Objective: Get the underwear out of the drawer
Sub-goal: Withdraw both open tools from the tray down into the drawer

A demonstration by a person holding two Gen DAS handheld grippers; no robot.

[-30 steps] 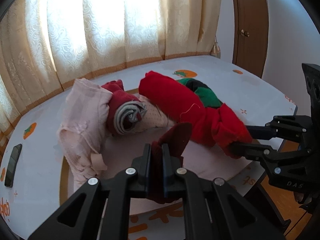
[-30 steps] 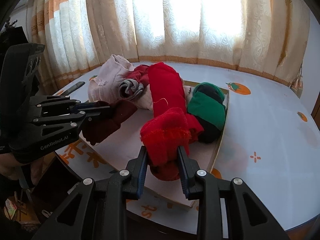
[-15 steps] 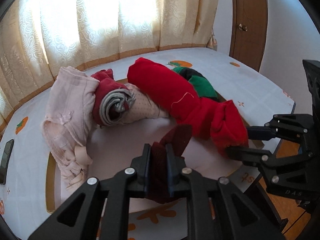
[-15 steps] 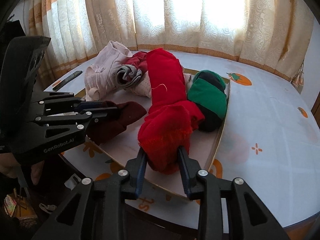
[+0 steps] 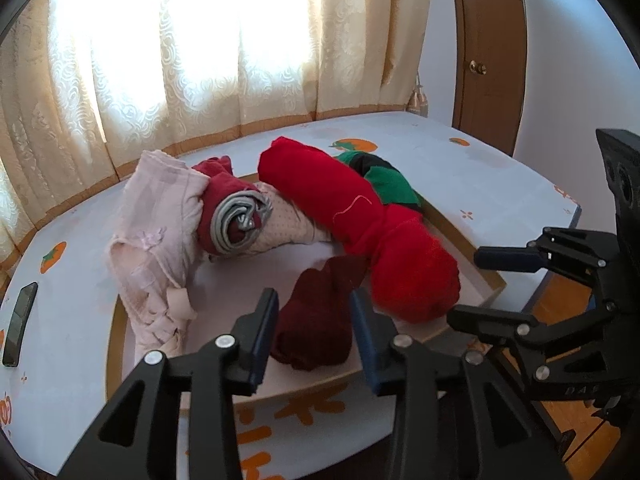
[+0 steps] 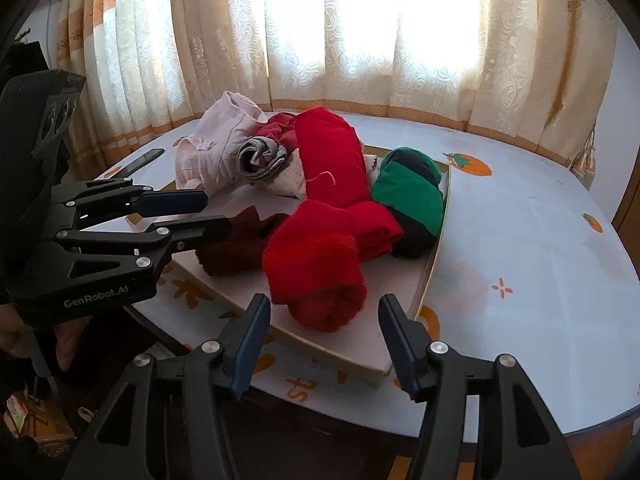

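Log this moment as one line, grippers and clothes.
left gripper: opening, maroon roll between fingers, unpressed | right gripper: opening, red roll released | both rolls on board

A bright red roll [image 6: 320,248], a maroon piece [image 5: 316,320], a green-and-black bundle [image 6: 412,192] and pale pink underwear [image 5: 156,232] — all on a pale blue tablecloth [image 6: 520,240] printed with orange fruit — before cream patterned curtains [image 6: 360,40].

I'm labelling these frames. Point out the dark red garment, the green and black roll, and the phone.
dark red garment [image 5: 316,330]: left wrist view, middle of the bundle.
green and black roll [image 6: 412,198]: right wrist view, green band across its front.
phone [image 5: 19,324]: left wrist view, middle of its dark screen.
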